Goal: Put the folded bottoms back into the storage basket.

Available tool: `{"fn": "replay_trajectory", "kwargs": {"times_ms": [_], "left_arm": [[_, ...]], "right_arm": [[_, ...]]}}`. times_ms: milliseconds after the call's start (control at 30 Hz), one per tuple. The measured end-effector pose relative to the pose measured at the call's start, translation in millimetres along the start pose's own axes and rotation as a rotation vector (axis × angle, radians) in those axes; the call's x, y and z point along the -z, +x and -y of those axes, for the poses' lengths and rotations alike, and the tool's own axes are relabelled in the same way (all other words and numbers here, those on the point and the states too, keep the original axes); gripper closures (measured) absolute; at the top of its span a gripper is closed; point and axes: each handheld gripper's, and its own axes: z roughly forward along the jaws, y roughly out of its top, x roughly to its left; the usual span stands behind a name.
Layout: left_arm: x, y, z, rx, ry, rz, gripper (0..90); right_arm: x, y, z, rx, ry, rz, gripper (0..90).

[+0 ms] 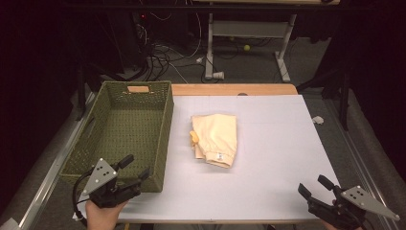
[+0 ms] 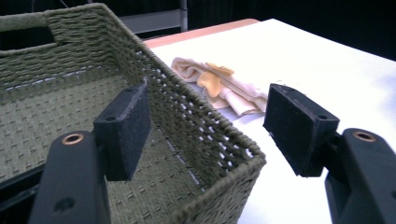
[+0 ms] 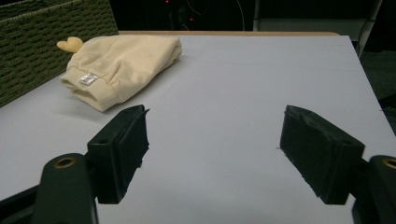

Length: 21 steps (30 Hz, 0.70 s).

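Note:
A folded cream garment [image 1: 216, 139] with a small yellow piece at its left edge lies near the middle of the white table top [image 1: 277, 158]. Left of it stands a green woven basket [image 1: 158, 139], its inside bare. My left gripper [image 1: 135, 167] hovers at the basket's near right corner, open, with the corner of the basket [image 2: 219, 140] between and below its jaws, untouched. My right gripper [image 1: 313, 186] rests at the table's front right, open, nothing between its jaws. From the right gripper view, the garment [image 3: 121, 65] lies ahead to the left, beside the basket [image 3: 51, 42].
The table's wooden back edge [image 1: 234, 89] shows behind the white top. Beyond it are a desk frame [image 1: 249, 43] and cables on the floor. A metal rail [image 1: 48, 177] runs along the table's left side.

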Motion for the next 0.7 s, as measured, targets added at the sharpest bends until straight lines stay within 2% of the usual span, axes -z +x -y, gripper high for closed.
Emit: {"fn": "replay_trajectory", "kwargs": {"times_ms": [200,700], "left_arm": [[-3.7,-2.8,-2.9,0.013,-0.008,0.030,30.0],[-21.5,-19.7,-9.2,-0.022,0.010,0.079,30.0]], "right_arm": [[-0.1,0.1,0.0,0.002,0.001,-0.001,23.9],[-1.5,0.1,0.1,0.007,0.008,-0.008,23.9]]}}
